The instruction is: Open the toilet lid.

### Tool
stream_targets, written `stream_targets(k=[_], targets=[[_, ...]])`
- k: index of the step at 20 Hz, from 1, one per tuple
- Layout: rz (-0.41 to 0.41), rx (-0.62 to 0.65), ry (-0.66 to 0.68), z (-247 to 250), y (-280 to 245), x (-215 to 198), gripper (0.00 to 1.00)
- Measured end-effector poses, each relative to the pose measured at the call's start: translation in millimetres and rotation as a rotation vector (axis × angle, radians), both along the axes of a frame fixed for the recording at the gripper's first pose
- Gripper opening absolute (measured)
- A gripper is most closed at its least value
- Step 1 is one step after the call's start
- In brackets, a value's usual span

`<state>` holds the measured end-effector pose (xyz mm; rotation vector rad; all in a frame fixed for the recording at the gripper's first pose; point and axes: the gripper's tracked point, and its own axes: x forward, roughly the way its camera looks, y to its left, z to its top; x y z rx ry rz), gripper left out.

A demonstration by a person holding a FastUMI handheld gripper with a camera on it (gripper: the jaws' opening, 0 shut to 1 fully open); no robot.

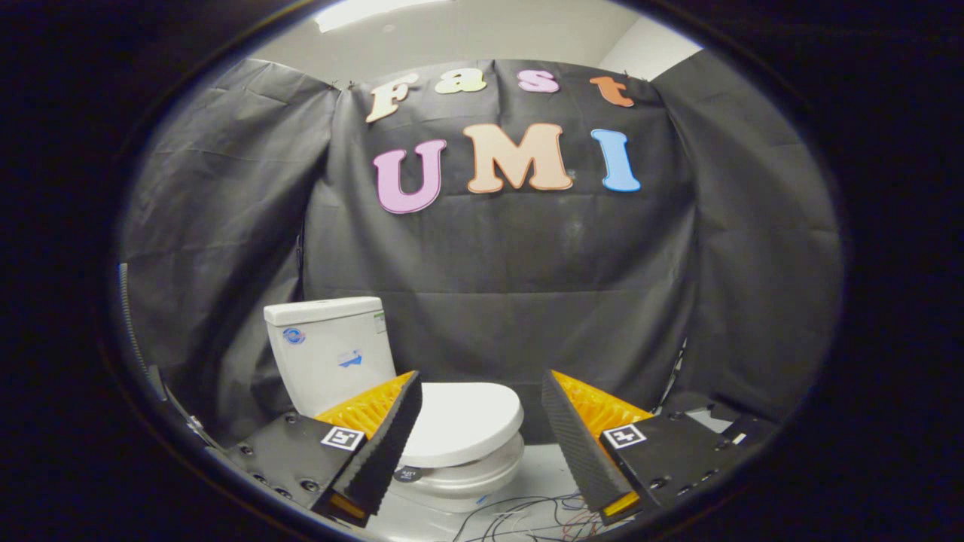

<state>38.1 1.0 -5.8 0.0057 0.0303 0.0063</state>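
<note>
Toilet lid (465,421) down flat, beyond tool (482,395); fingers spread wide, pinching nothing, well apart from lid.

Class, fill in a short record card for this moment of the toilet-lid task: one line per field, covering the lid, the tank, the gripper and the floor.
lid: toilet lid is down, closed over the bowl
tank: white tank stands upright behind the lid, against the black cloth wall
gripper: gripper open, fingers spread wide, holding nothing
gripper to lid: the lid lies beyond the fingers, partly hidden by the left finger; no contact seen
floor: loose wires lie on the floor in front of the toilet
task state: lid not yet opened
</note>
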Motion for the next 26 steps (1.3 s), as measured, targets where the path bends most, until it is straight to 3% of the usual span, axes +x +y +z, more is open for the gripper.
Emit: stream_targets(k=[3,7,13,17,22,26], targets=[[0.015,0.003,0.028,-7.6,5.1,24.4,0.99],[0.004,0.046,-0.035,0.4,17.2,52.0,0.98],[-0.326,0.146,-0.104,-0.9,17.0,61.5,0.92],[-0.485,0.264,-0.164,-9.6,33.1,54.4,0.89],[-0.648,0.480,-0.173,-57.6,44.8,44.4,0.86],[-0.673,0.688,-0.186,-101.0,72.3,45.7,0.86]])
